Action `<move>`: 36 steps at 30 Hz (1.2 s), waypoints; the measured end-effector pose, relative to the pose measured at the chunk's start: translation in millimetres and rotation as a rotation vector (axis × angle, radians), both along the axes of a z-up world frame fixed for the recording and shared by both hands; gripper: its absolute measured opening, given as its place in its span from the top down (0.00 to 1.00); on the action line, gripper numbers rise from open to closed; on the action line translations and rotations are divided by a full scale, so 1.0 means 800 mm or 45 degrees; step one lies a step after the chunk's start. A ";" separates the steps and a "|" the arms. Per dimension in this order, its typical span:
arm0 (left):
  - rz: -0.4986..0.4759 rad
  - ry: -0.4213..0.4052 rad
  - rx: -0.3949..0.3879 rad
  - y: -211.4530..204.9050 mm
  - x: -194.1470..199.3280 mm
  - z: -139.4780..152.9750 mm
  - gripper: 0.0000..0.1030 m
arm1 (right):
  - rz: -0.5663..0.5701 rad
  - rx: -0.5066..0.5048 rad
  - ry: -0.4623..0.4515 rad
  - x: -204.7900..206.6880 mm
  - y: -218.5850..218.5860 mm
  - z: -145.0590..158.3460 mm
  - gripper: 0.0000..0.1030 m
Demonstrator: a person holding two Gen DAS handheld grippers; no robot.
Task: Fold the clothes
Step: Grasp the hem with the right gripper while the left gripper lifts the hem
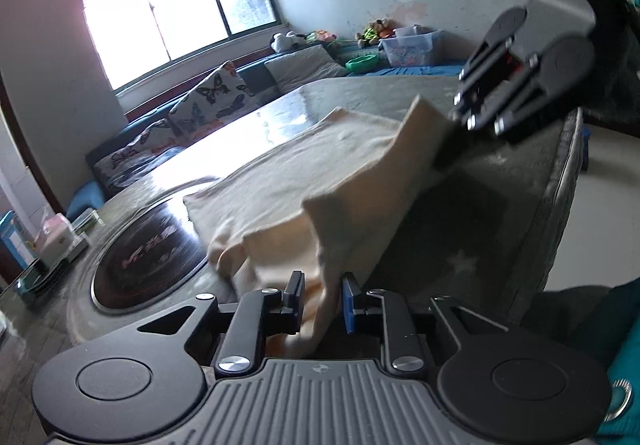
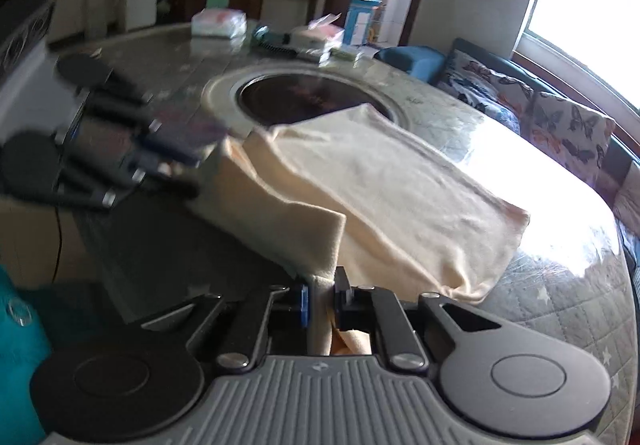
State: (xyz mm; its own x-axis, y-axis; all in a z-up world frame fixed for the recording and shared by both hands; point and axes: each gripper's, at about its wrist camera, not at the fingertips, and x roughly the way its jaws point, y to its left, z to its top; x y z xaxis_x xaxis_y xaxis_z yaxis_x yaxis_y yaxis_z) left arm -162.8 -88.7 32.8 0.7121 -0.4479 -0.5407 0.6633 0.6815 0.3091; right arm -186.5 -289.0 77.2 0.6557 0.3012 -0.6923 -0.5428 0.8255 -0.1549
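Note:
A cream-coloured garment (image 1: 304, 181) (image 2: 384, 185) lies spread over the round table, its near edge lifted off the surface. My left gripper (image 1: 322, 295) is shut on one corner of that edge, the cloth bunched between its pads. My right gripper (image 2: 320, 299) is shut on the other corner. The right gripper (image 1: 480, 121) also appears from the left wrist view at the upper right, pinching the cloth. In the right wrist view the left gripper (image 2: 180, 161) shows blurred at the left, holding the far corner. The lifted edge hangs taut between the two grippers.
The round table (image 2: 560, 285) has a quilted cover and a dark recessed disc (image 1: 148, 249) (image 2: 304, 101) in its middle, next to the garment. Boxes and packets (image 2: 304, 37) sit at its far side. A butterfly-print sofa (image 1: 208, 97) runs under the window.

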 end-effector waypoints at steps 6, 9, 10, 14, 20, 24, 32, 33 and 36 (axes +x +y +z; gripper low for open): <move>0.017 -0.053 0.039 0.007 -0.009 -0.008 0.79 | -0.036 0.025 -0.022 0.006 -0.002 0.010 0.91; 0.026 -0.080 0.059 0.010 -0.013 -0.012 0.84 | -0.047 0.024 -0.038 0.003 0.000 0.008 0.91; 0.029 -0.089 0.065 0.012 -0.014 -0.013 0.88 | -0.049 0.023 -0.045 0.002 0.001 0.008 0.91; 0.055 -0.105 0.016 0.016 -0.020 -0.002 0.92 | -0.054 0.026 -0.077 -0.005 0.001 0.008 0.92; 0.057 -0.141 -0.042 0.026 -0.040 0.025 0.93 | -0.027 0.035 -0.128 -0.027 0.000 0.026 0.92; 0.048 -0.145 -0.065 0.033 -0.059 0.042 0.93 | 0.025 0.052 -0.135 -0.053 -0.002 0.045 0.92; 0.056 -0.138 -0.116 0.039 -0.070 0.066 0.93 | 0.072 0.077 -0.091 -0.090 0.001 0.068 0.92; 0.065 -0.140 -0.118 0.035 -0.060 0.067 0.93 | 0.063 0.078 -0.090 -0.088 0.001 0.068 0.92; 0.093 -0.145 -0.125 0.022 -0.028 0.069 0.93 | 0.026 0.102 -0.089 -0.075 -0.004 0.070 0.92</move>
State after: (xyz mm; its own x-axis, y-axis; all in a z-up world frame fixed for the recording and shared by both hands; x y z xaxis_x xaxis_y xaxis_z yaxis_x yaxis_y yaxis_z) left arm -184.9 -70.8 88.1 0.7989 -0.4395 -0.4105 0.5753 0.7573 0.3089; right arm -246.5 -292.6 133.3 0.6948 0.3677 -0.6181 -0.5497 0.8257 -0.1266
